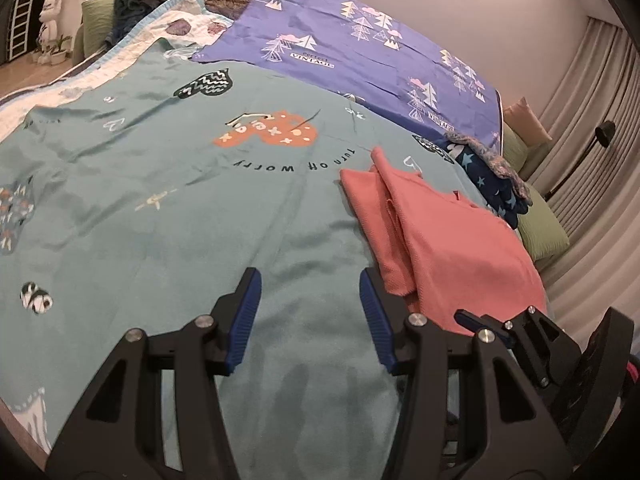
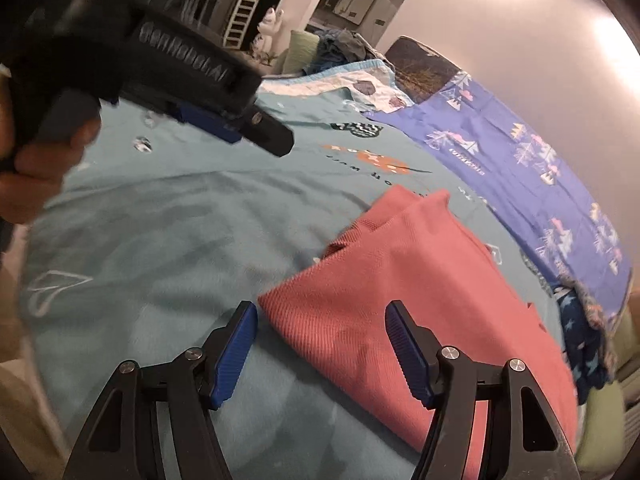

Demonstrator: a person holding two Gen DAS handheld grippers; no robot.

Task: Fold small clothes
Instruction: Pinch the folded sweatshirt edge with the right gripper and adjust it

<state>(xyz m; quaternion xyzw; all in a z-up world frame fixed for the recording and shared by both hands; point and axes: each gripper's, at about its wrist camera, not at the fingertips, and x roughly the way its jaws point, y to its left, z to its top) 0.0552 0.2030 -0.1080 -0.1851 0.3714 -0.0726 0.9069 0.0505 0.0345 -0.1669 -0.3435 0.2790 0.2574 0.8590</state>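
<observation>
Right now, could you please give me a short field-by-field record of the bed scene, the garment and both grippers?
surface: teal sheet on a bed, purple sheet beyond it
garment: pink garment, partly folded, lying on the teal sheet
other clothes: dark star-print cloth at the far edge
left gripper: open, empty, over bare sheet beside the garment
right gripper: open, empty, jaws either side of the garment's near corner

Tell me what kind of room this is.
Most likely a home bedroom. The work surface is a bed spread with a teal printed sheet and a purple tree-print cover, green pillows sit at its edge, and pleated curtains hang along the wall. A pink garment lies on the sheet.
</observation>
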